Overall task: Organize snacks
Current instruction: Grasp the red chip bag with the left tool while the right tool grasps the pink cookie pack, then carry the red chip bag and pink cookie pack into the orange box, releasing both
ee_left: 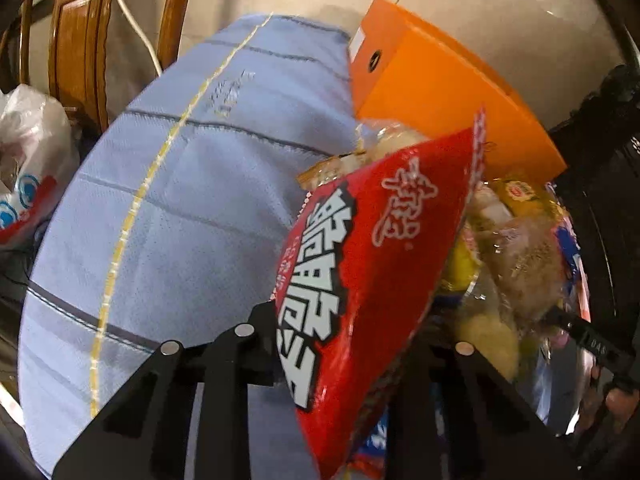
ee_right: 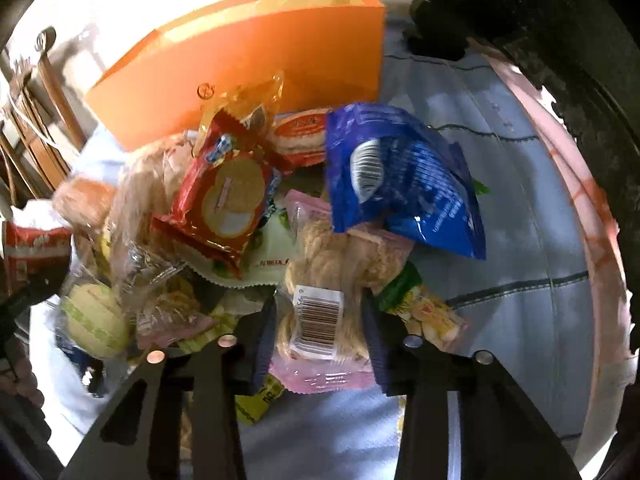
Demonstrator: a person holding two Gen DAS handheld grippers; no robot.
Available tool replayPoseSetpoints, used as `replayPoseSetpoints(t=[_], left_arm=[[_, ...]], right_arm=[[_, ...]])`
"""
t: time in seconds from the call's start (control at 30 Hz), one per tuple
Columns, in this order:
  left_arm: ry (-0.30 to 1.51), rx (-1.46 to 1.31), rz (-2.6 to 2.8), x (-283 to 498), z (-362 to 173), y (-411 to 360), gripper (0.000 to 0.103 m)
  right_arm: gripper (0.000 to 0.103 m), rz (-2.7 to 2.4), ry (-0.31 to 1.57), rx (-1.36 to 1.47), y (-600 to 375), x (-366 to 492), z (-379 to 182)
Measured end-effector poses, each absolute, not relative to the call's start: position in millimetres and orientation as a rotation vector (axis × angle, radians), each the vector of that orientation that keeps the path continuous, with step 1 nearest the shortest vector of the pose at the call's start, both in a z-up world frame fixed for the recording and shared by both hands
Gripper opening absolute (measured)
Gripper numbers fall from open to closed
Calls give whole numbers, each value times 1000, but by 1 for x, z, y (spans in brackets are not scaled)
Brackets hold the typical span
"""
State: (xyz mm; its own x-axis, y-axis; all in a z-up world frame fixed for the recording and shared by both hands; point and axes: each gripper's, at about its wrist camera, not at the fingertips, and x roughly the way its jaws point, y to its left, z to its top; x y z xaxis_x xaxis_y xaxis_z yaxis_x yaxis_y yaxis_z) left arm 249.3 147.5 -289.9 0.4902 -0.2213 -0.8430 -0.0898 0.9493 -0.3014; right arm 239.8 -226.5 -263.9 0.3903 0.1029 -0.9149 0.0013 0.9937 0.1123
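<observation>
The left gripper [ee_left: 340, 344] has its jaws pinched on the lower end of a red snack packet [ee_left: 372, 264], whose long axis rises up and right toward the orange box [ee_left: 440, 92]; its large white characters are not legible to me. The right gripper [ee_right: 320, 332] has jaws clamped on a clear pack of pale wafers [ee_right: 324, 300] bearing a barcode sticker, lying lengthwise between them on the blue-clothed bench [ee_right: 520, 240]. Beyond lie a red biscuit packet [ee_right: 228, 204] and a blue pouch [ee_right: 400, 176].

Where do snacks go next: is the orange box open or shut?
Open. In the right wrist view the orange box stands behind the snack pile, its top edge uncovered and the paler inner wall visible. Whether anything is inside cannot be told.
</observation>
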Motion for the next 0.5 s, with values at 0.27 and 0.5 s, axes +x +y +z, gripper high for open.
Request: replayPoseSetpoints(t=[0.27, 0.5], left_arm=[[994, -334, -171, 234, -250, 138, 23], [967, -322, -197, 228, -225, 131, 23]], right_arm=[[36, 140, 1096, 195, -244, 218, -235], [36, 183, 1025, 200, -236, 205, -197]])
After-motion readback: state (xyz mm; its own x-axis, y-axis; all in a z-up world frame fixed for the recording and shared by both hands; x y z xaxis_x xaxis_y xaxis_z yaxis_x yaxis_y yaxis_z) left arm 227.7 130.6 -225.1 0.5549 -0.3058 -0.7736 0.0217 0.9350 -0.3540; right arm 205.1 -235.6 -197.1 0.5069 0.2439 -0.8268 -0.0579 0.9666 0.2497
